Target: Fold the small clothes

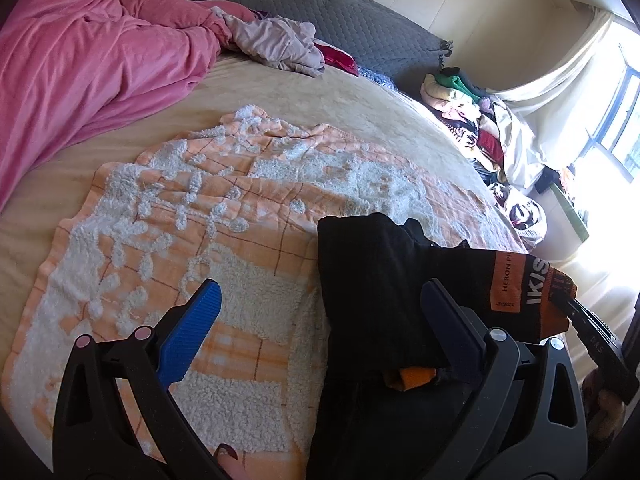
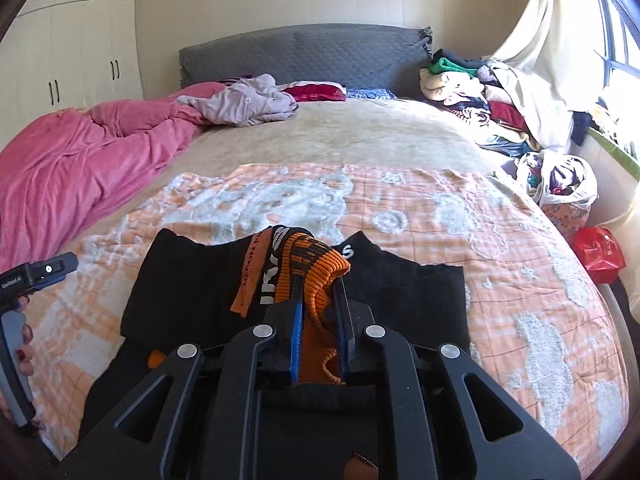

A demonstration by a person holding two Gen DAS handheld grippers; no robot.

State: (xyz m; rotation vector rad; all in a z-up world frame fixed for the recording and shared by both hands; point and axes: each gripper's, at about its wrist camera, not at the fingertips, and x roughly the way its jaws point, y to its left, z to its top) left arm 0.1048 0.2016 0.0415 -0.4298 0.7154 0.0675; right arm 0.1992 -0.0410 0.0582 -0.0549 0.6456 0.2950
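Black briefs (image 1: 380, 280) with an orange lettered waistband (image 1: 528, 284) lie on the orange-and-white fleece blanket (image 1: 180, 220) on the bed. My left gripper (image 1: 324, 300) is open, its blue fingers (image 1: 192, 332) spread wide, the right one over the black cloth. In the right wrist view my right gripper (image 2: 320, 292) is shut on the bunched orange waistband (image 2: 316, 276) and holds it over the black briefs (image 2: 192, 292). The left gripper's body (image 2: 36, 276) shows at the left edge.
A pink duvet (image 1: 80, 68) lies at the left of the bed. A lilac garment (image 2: 248, 100) and a red one (image 2: 316, 92) lie near the grey headboard (image 2: 304, 56). Piled clothes (image 2: 480, 92), a bag of laundry (image 2: 560, 180) and a red bag (image 2: 598, 252) sit at the right.
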